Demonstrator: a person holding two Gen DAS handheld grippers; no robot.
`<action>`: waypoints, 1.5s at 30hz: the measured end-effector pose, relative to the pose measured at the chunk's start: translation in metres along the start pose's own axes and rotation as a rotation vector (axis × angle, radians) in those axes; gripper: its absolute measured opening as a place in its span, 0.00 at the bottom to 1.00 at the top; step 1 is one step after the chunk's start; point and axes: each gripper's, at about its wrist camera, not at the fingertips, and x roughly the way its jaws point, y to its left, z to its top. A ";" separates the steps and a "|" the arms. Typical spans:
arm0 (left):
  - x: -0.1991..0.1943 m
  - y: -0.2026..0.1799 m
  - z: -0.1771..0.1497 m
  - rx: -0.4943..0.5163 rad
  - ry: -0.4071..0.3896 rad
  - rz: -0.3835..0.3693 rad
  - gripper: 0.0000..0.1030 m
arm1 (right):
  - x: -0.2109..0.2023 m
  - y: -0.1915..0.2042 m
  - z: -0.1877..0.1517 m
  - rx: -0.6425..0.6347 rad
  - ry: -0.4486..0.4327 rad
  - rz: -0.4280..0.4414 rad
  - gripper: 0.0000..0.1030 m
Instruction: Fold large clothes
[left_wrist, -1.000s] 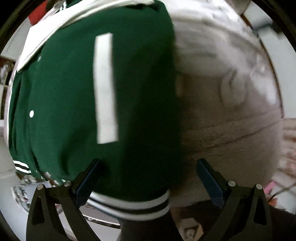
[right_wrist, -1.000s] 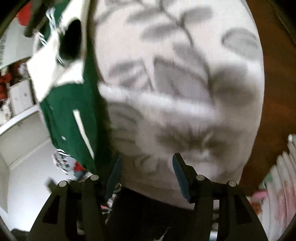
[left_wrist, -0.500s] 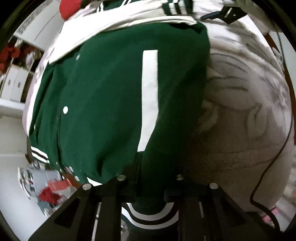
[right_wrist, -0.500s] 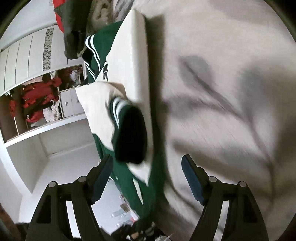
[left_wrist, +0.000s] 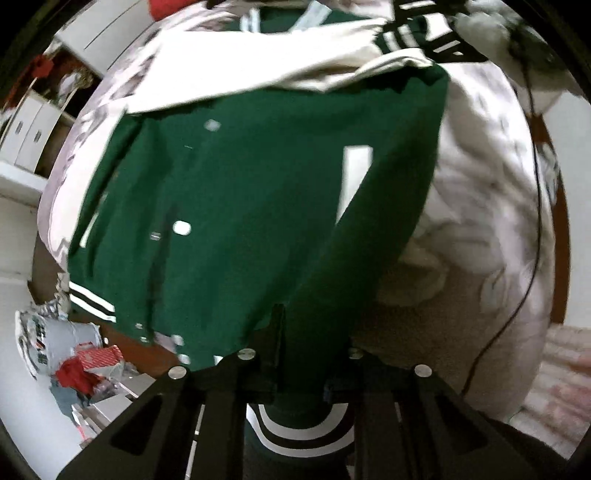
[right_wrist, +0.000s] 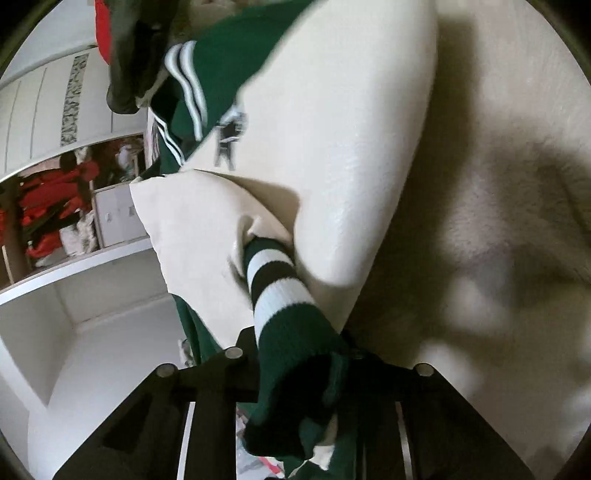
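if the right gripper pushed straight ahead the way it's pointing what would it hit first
Probably the jacket's cream sleeve: the right gripper is already shut on that sleeve's striped cuff, and the sleeve lies directly ahead. Depth is unclear.

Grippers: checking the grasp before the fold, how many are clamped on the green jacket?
2. The left gripper is shut on the green jacket near its striped hem; the right gripper is shut on a striped sleeve cuff.
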 end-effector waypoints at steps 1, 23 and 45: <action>-0.008 0.013 0.002 -0.024 -0.011 -0.014 0.12 | -0.007 0.019 -0.001 -0.012 -0.011 -0.012 0.19; 0.104 0.382 0.046 -0.478 0.067 -0.311 0.13 | 0.288 0.404 0.041 -0.260 0.042 -0.688 0.18; 0.075 0.417 0.040 -0.562 0.066 -0.295 0.89 | 0.216 0.367 0.005 -0.092 0.088 -0.327 0.64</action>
